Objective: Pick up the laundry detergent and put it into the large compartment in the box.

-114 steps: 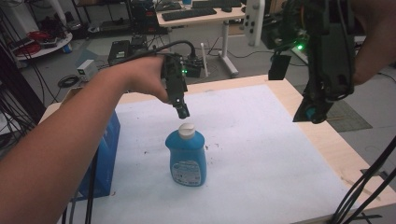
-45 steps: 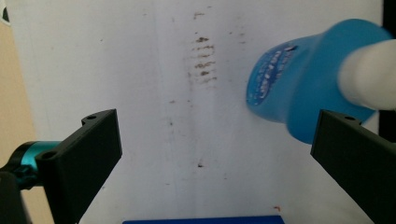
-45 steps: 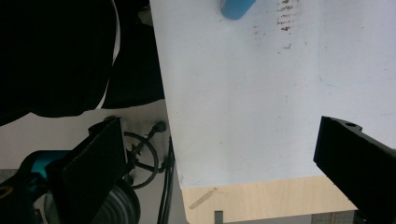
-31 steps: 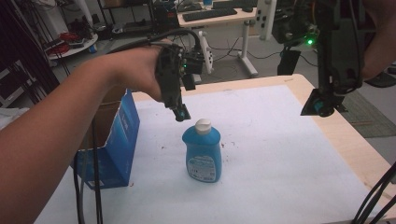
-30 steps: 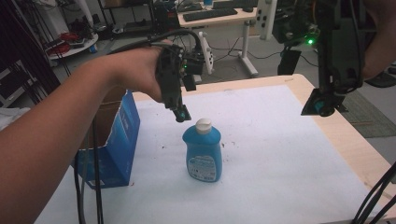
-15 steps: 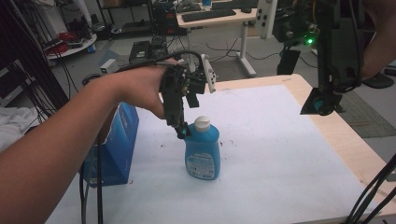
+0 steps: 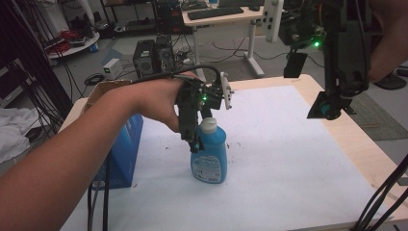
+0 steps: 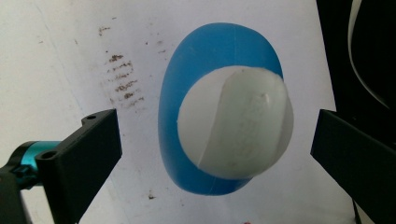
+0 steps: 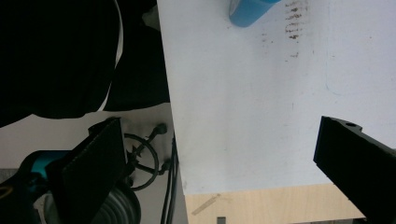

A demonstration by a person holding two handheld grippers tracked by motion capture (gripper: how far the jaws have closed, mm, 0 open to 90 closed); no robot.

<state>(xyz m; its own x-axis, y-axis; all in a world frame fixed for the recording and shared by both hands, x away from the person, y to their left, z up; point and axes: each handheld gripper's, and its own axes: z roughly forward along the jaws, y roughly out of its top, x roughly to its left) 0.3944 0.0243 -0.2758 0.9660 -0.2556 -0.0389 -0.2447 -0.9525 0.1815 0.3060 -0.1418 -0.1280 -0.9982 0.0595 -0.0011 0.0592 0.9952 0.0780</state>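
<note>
A blue bottle (image 7: 210,156) with a white cap (image 7: 208,126) stands upright on the white sheet near the table's middle. My left gripper (image 7: 196,143) points straight down over it, and one black finger (image 7: 188,122) reaches past the cap to the bottle's left shoulder. In the left gripper view the cap (image 8: 236,123) lies between the two wide-apart jaws of the left gripper (image 8: 215,158), untouched by either. My right gripper (image 7: 327,108) hangs high over the table's right edge, open on nothing. Its own view has the right gripper (image 9: 219,158) above bare sheet, with the bottle (image 9: 250,11) far off.
A blue box (image 7: 122,154) stands at the table's left edge, close to my left forearm. The white sheet (image 7: 288,163) covers most of the wooden table (image 7: 368,159). Black cables (image 7: 385,197) hang at the right front corner. A desk with a keyboard (image 7: 216,12) stands beyond.
My left gripper has come down and over from up-left of the bottle, so its jaws now flank the cap. The right gripper stays raised at the right.
</note>
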